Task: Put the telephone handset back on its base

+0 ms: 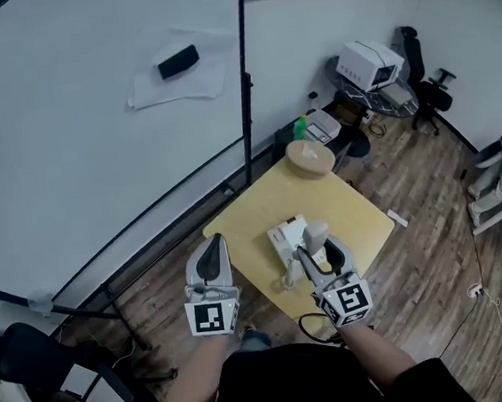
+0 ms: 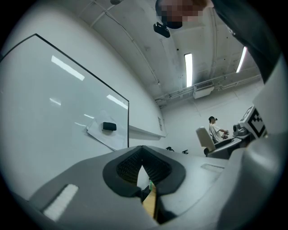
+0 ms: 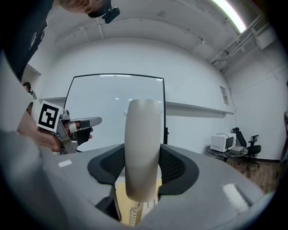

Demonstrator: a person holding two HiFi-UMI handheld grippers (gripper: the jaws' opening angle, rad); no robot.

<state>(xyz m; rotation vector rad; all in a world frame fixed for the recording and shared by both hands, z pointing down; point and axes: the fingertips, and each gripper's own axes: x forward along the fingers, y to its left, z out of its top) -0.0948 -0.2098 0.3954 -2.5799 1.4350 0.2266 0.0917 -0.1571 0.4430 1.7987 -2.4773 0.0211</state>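
Note:
My right gripper [image 1: 318, 249] is shut on the pale grey telephone handset [image 1: 315, 234], which stands upright between the jaws above the yellow table [image 1: 360, 220]. In the right gripper view the handset [image 3: 143, 143] fills the gap of the gripper [image 3: 143, 168], and its coiled cord [image 3: 132, 216] hangs below. The white phone base [image 1: 286, 235] sits on the table just left of the handset, with the cord [image 1: 288, 278] looping off it. My left gripper [image 1: 212, 253] hovers at the table's near left edge, shut and empty [image 2: 143, 170].
A round wooden disc [image 1: 309, 157] lies on the table's far corner. A large whiteboard [image 1: 94, 150] on a stand, with an eraser [image 1: 178, 61], rises behind the table. A side table with a white device [image 1: 370, 63] and office chairs stand at the back right.

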